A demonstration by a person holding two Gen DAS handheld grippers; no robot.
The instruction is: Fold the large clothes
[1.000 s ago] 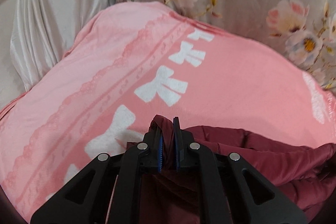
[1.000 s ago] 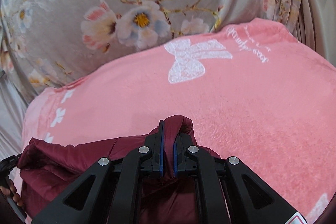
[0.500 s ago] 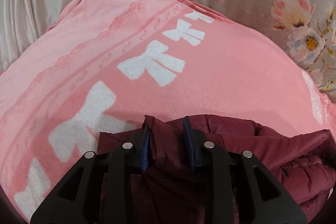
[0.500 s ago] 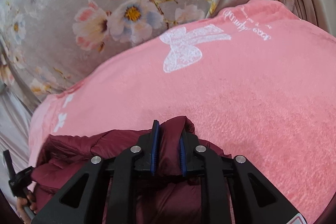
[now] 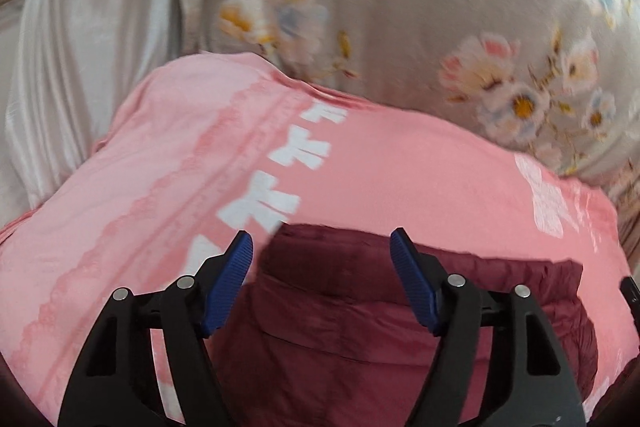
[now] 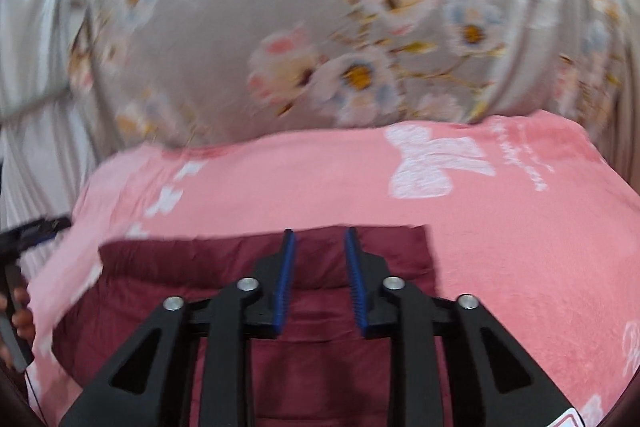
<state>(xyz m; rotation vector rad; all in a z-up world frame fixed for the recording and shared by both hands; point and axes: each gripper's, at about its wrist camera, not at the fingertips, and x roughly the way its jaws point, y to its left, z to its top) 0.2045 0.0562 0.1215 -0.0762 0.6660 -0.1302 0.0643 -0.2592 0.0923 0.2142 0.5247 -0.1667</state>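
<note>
A dark red padded jacket (image 5: 340,307) lies folded flat on a pink blanket (image 5: 400,167) with white bows. My left gripper (image 5: 321,233) hovers over the jacket's far edge; its jaws are opening wide and the blue pads touch no cloth. In the right wrist view the same jacket (image 6: 180,287) lies on the blanket (image 6: 520,247). My right gripper (image 6: 320,231) hangs above it with a narrow gap between the pads. Its jaws are closing slightly, with nothing pinched between them. Both views are motion-blurred.
Grey bedding with a flower print (image 5: 400,7) rises behind the blanket. Pale satin cloth (image 5: 80,47) hangs at the left. A person's hand (image 6: 20,319) on the other black gripper shows at the right wrist view's left edge.
Both grippers let go of the raised jacket fold and drew back and up. The left opened wide, the right only a little. The jacket's edge now lies flat on the blanket.
</note>
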